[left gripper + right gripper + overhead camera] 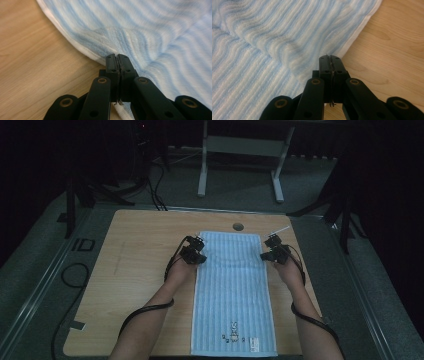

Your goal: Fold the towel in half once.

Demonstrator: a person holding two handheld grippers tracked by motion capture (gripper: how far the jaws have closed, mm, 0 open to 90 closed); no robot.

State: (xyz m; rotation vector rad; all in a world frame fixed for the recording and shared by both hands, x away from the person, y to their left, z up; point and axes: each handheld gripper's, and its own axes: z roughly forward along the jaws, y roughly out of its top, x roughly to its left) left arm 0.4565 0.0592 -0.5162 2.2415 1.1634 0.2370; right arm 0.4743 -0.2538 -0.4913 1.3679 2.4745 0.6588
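Folding: the step in hand looks like the first fold of a towel, judged from the two grips at its far end.
Towel: the towel [234, 292], pale blue with white stripes, lies flat and lengthwise on the desk [130, 270], one short end near the person, the other far.
Left tongs: the left tongs [199, 251] sit at the towel's left edge near the far corner; in the left gripper view [117, 57] the jaws are clenched with the white hem pinched between them, and the cloth puckers at the tips.
Right tongs: the right tongs [267, 252] sit at the right edge, about level with the left; in the right gripper view [330, 58] the jaws are clenched on the hem, with a ridge of cloth running off from them.
Progress: early; the towel is at full length, nothing folded yet.
Next move: probably lifting both corners together and bringing them toward the near end, hands level so the edges line up.
Risk: thin hem grips could slip if one hand leads.
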